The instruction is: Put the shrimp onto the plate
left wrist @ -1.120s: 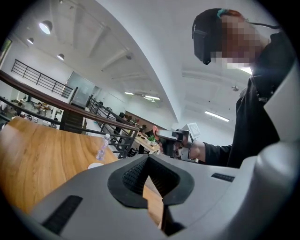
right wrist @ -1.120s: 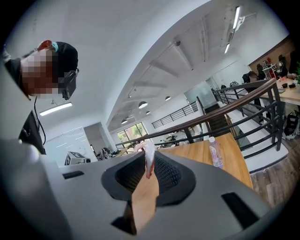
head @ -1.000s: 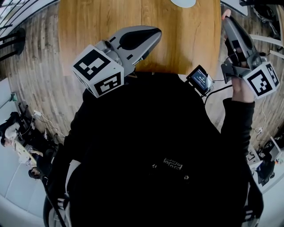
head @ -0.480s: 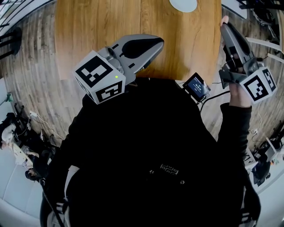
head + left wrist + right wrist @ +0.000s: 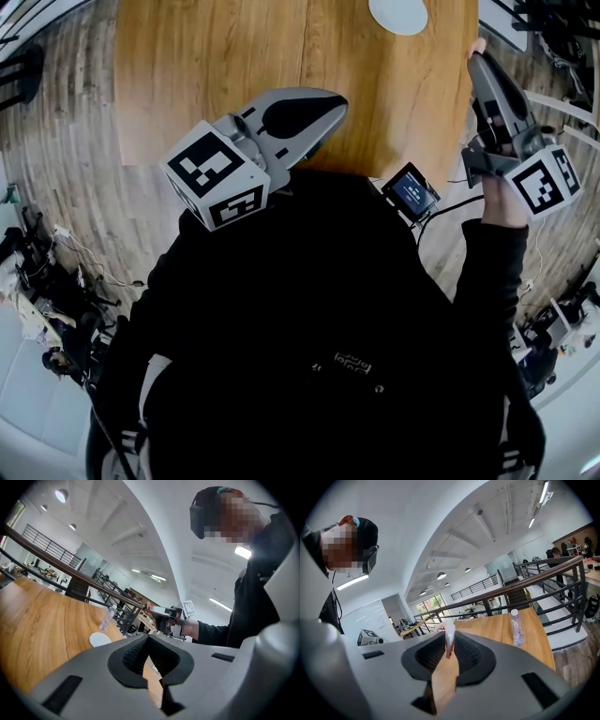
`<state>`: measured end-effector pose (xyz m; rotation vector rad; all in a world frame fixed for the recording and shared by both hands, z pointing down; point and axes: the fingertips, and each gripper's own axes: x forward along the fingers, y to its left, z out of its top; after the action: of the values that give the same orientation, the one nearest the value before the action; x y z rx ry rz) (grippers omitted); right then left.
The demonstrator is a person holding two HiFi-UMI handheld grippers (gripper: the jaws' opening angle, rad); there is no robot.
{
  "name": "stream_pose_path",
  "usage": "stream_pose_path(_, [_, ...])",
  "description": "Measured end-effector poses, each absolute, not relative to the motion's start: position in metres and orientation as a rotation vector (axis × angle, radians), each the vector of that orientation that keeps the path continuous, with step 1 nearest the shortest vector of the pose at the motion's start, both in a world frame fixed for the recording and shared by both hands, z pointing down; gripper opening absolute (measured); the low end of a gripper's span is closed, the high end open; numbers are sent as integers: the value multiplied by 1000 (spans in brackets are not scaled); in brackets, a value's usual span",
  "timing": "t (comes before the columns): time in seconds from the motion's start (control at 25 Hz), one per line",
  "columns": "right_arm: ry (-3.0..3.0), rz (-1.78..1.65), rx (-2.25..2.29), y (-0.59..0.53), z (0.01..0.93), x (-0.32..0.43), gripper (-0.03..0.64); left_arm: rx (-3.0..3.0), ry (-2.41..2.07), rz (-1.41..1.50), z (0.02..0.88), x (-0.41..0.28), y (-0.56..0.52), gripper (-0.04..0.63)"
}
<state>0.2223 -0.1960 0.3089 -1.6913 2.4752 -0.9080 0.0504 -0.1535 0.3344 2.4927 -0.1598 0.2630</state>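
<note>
The left gripper (image 5: 326,101) is over the near edge of the table (image 5: 216,66). Its jaws are closed together and nothing is between them. It is not helping with the job right now.

The plate (image 5: 398,13) is small, round and white. It sits far up the table, near the far edge in the head view. It has nothing on it that I can see.

The right gripper (image 5: 477,56) is held up by the right side of the table. Its jaws are squeezed on the shrimp (image 5: 449,634). The shrimp is pink and white and pokes up out of the tips. It is in the air and is not touching the table. A bottle (image 5: 516,627) stands on the table farther off.

So I think the picking up is done. The shrimp is well apart from the plate. What is left is to carry it over the plate, bring it down, and let it go.
</note>
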Motion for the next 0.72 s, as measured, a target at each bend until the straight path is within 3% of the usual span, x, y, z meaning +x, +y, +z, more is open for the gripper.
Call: stream_pose_path(0.72, [2524, -949, -1717, -218, 326, 233, 71, 2448, -304, 234, 327, 23, -151, 3])
